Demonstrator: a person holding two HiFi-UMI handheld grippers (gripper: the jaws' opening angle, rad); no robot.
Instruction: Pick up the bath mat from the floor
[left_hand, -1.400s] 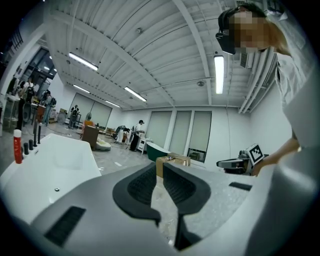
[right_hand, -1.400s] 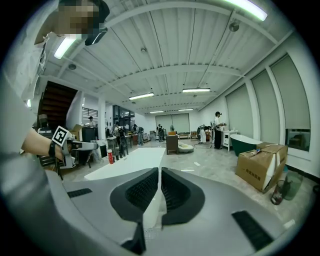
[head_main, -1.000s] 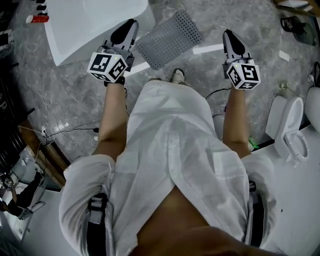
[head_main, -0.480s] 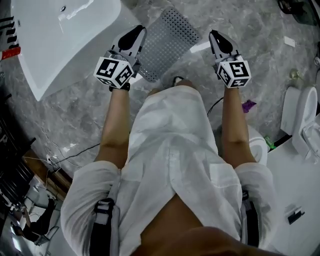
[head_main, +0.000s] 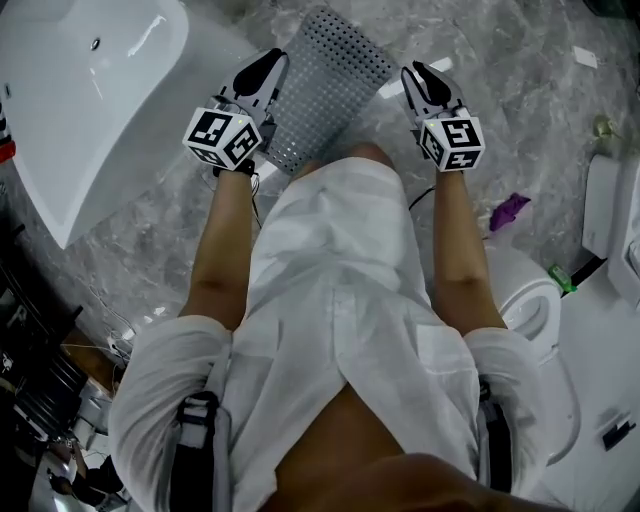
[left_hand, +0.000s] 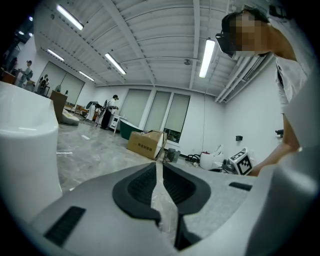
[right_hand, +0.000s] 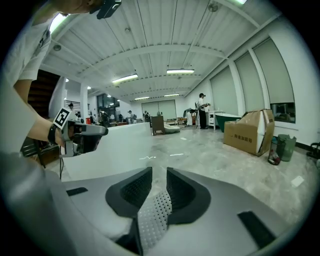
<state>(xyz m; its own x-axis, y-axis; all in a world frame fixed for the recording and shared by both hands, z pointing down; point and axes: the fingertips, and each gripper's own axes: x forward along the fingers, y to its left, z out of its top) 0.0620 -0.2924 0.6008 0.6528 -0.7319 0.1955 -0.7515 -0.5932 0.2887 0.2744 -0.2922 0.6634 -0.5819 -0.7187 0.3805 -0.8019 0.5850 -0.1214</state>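
Two grippers hang low over the grey marble floor (head_main: 480, 60), and the bath mat (head_main: 330, 85) lies flat on that floor between them, directly ahead of my body. It is a grey rectangle dotted with small holes. Its long axis runs away from me, the far end leaning a little to my right and the near end hidden under the hem of my white shirt. My left gripper (head_main: 268, 62) sits over the mat's left long edge. In the left gripper view its jaws are drawn almost together, leaving only a thin slit (left_hand: 159, 170) through which I see pale floor, and nothing is clenched there. My right gripper (head_main: 412, 75) sits at the mat's right long edge. Its jaws have just been opening and now stand apart (right_hand: 159, 182). In the right gripper view the perforated mat (right_hand: 152, 215) shows in the gap low down, but the pads do not press on it, so nothing is grasped. A large white tub (head_main: 90, 100) stands well off to my left. Both hands look about equally near, one to each long side. I judge the pickup depends on each gripper dropping onto its own edge, and the left jaws would need to part first.
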